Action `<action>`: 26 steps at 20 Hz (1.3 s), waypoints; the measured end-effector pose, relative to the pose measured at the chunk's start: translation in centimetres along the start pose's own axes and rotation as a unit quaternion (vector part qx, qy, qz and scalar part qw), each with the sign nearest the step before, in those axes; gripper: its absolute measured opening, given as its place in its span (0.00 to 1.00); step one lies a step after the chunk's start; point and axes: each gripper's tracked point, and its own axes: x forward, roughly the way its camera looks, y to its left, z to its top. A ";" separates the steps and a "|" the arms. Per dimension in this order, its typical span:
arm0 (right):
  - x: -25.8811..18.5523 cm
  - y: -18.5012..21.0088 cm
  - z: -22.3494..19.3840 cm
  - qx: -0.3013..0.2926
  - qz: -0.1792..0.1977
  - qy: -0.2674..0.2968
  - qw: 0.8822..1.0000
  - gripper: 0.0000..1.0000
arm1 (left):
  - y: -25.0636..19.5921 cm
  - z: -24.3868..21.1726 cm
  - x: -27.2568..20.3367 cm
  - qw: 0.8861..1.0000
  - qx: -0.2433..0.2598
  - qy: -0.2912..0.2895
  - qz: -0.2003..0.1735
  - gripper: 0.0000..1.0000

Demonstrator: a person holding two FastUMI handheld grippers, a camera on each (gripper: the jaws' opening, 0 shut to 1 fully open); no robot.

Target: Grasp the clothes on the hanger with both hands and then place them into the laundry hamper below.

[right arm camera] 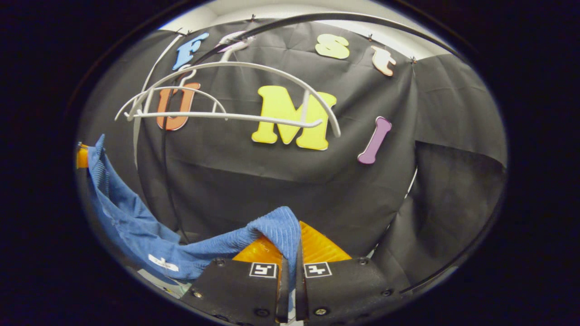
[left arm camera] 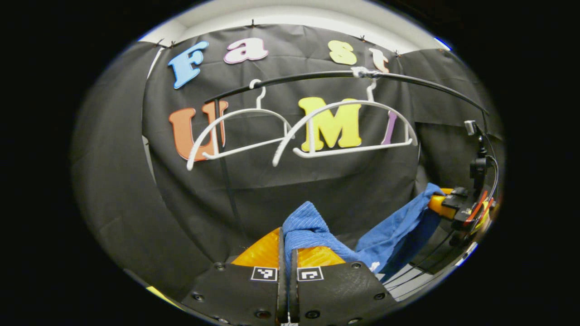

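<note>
We see blue ribbed garment, off hanger, stretched and sagging between two grippers. One bunched end pinched between closed jaws of left gripper; cloth runs down, then rises to far gripper at right edge. In right gripper view we see other end clamped in right gripper, small white tag near low fold. Two white hangers hang bare on dark rail above.
</note>
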 end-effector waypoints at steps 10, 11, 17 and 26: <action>-5.6 6.6 1.3 0.065 0.046 0.024 0.997 0.09 | -8.0 2.2 -2.1 0.991 -0.007 -0.022 -0.129 0.02; -5.9 7.0 1.8 0.068 0.052 0.024 0.996 0.09 | -8.5 2.6 -2.4 0.990 -0.011 -0.026 -0.137 0.02; -8.2 9.3 4.2 0.089 0.116 0.021 0.989 0.09 | -11.1 5.4 -5.3 0.986 0.021 -0.044 -0.159 0.02; -6.9 8.7 3.9 0.108 0.163 0.027 0.980 0.09 | -10.8 5.0 -4.4 0.993 0.008 -0.031 -0.110 0.02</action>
